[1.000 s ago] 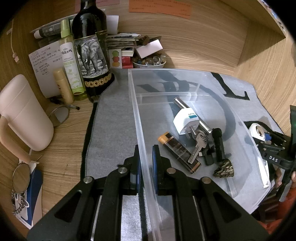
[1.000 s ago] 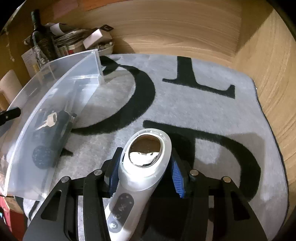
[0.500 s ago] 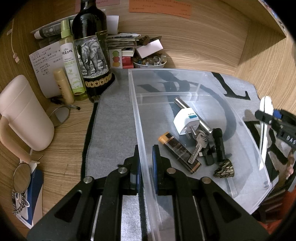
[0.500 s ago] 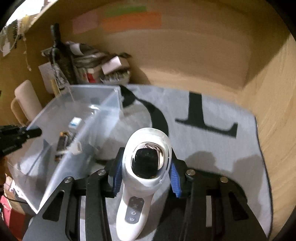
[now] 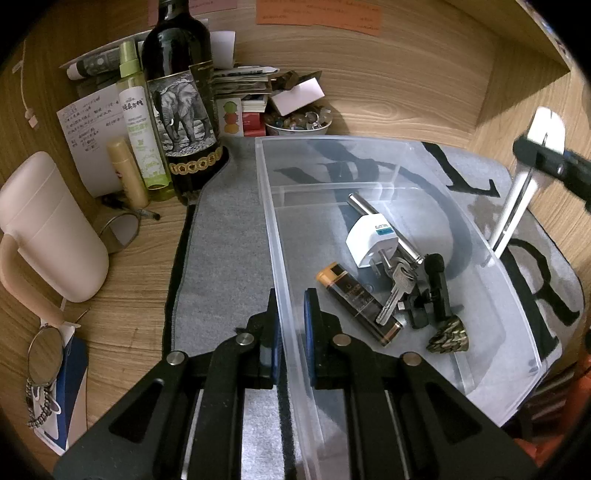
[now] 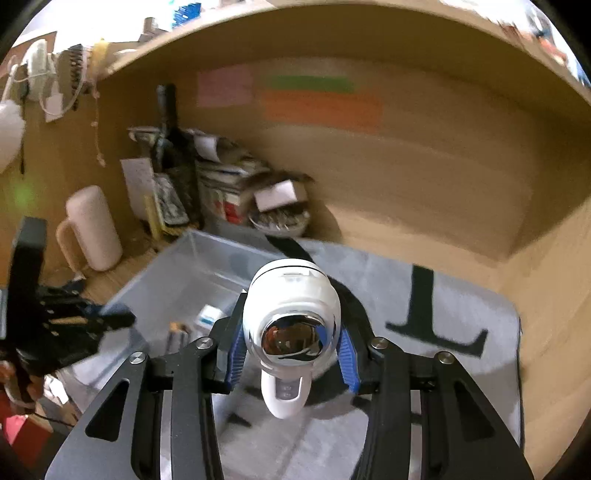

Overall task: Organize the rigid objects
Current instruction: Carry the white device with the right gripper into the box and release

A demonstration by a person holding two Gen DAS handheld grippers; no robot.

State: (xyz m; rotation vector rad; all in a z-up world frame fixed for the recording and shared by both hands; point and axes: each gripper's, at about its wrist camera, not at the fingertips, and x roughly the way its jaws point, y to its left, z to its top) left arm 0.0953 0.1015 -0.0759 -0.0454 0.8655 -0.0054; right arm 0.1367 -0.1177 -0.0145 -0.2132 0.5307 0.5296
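Right wrist | white handheld device (image 6: 291, 317) clamped between right gripper (image 6: 291, 354) jaws, above mat (image 6: 461, 369)

A clear, glossy plastic bin (image 5: 369, 155) is sitting on a matt grey felt mat (image 5: 225, 240). A white device (image 6: 291, 306) is showing smooth plastic and a mirror-bright face. Wood-grain bench (image 5: 140, 266).

a cluttered home desk nook: wine bottle (image 5: 177, 92), mug (image 5: 51, 229), sticky notes (image 5: 317, 14), paper stacks (image 5: 240, 79)

Clear bin (image 5: 369, 144) open above — bottle (image 5: 177, 96) crowds its corner.
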